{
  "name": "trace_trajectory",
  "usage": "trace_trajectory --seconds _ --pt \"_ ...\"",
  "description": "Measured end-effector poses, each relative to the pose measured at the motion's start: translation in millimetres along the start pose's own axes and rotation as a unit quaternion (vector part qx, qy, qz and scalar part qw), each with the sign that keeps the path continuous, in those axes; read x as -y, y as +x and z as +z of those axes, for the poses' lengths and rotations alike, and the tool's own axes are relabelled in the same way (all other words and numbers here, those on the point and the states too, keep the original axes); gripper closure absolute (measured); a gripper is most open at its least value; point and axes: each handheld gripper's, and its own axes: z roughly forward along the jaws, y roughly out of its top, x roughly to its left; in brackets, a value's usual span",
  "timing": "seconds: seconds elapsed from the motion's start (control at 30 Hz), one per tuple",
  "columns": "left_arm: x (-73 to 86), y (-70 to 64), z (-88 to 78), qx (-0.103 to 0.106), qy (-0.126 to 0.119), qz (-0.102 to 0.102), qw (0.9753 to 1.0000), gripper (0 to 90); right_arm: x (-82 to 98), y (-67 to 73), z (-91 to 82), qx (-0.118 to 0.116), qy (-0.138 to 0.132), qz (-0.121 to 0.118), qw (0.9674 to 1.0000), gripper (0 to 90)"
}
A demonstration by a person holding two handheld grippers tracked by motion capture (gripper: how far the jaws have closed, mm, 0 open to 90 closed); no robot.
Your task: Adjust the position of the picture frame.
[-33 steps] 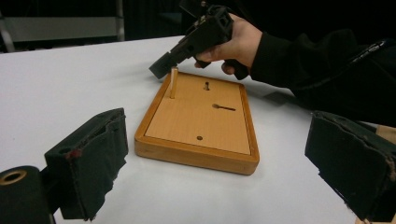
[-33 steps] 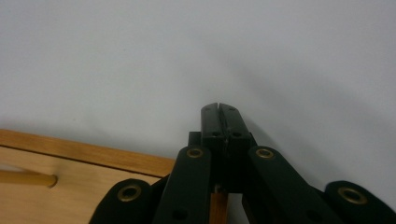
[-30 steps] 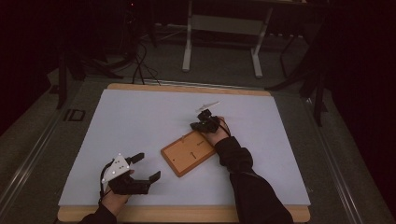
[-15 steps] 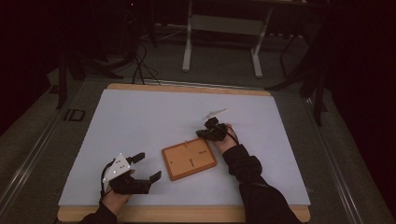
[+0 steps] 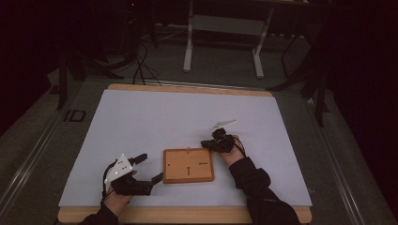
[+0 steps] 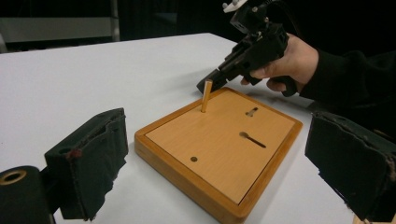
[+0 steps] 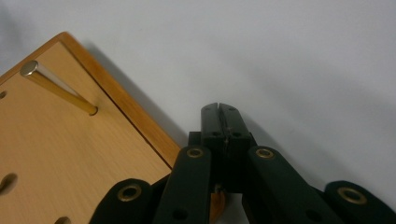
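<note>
Flat wooden board (image 5: 188, 165) has swung square; thin wooden peg (image 6: 206, 95) stands at its 1 o'clock corner. My right gripper (image 5: 206, 144) has backed off, jaws closed empty; left gripper (image 5: 150, 168) gapes wide.

Left claw (image 5: 149, 168) agape, right claw (image 7: 219, 110) closed, empty

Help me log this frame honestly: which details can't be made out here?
- Wooden board: in the high view its holes, slots and the peg are too small and dim to tell apart.
- Peg: its lower end is hidden inside its hole.
- Board's near corner: the right gripper view's own shut claw covers it.
- Left claw: the left gripper view's bottom edge cuts off its fingers.
</note>
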Motion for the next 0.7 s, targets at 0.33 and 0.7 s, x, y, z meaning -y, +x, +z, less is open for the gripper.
trace_trajectory --seconds 0.33,0.7 --pt "-0.7 -0.7 2.0 0.007 0.001 0.01 0.9999 6.4 6.9 6.9 -2.2 0.002 -0.004 0.005 1.0 90.0" --pt "-5.5 -1.9 6.7 0.024 0.016 0.033 0.999 6.4 7.9 9.6 -6.5 0.002 -0.019 0.003 0.9998 83.3"
